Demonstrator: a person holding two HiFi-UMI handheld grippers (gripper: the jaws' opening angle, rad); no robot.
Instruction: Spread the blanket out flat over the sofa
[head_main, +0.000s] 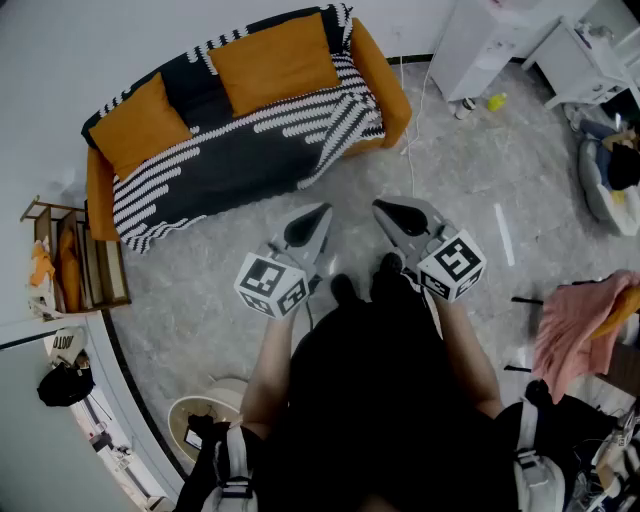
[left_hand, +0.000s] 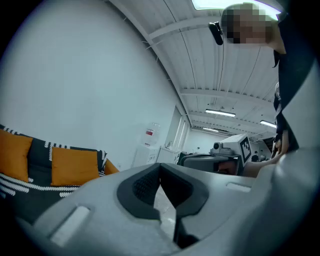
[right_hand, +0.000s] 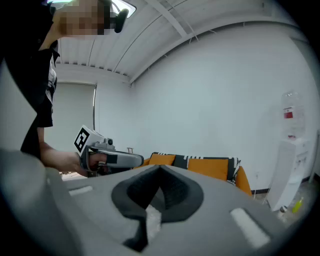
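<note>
A dark blanket (head_main: 250, 140) with white zigzag stripes lies spread over the seat and back of the orange sofa (head_main: 385, 75) at the upper left of the head view. Two orange cushions (head_main: 272, 60) rest against its back. Both grippers hang in front of the person, well short of the sofa. My left gripper (head_main: 322, 212) is shut with nothing in it. My right gripper (head_main: 380, 207) is shut and empty too. In the left gripper view the sofa (left_hand: 75, 167) shows low at the left, beyond the left gripper (left_hand: 160, 172). The right gripper (right_hand: 159, 172) faces the sofa (right_hand: 215, 167).
A wooden rack (head_main: 75, 255) stands by the sofa's left end. White cabinets (head_main: 490, 40) stand at the back right, a pink cloth (head_main: 575, 325) lies at the right, and a round bin (head_main: 205, 415) sits near the person's left side. A cord (head_main: 420, 110) runs down beside the sofa.
</note>
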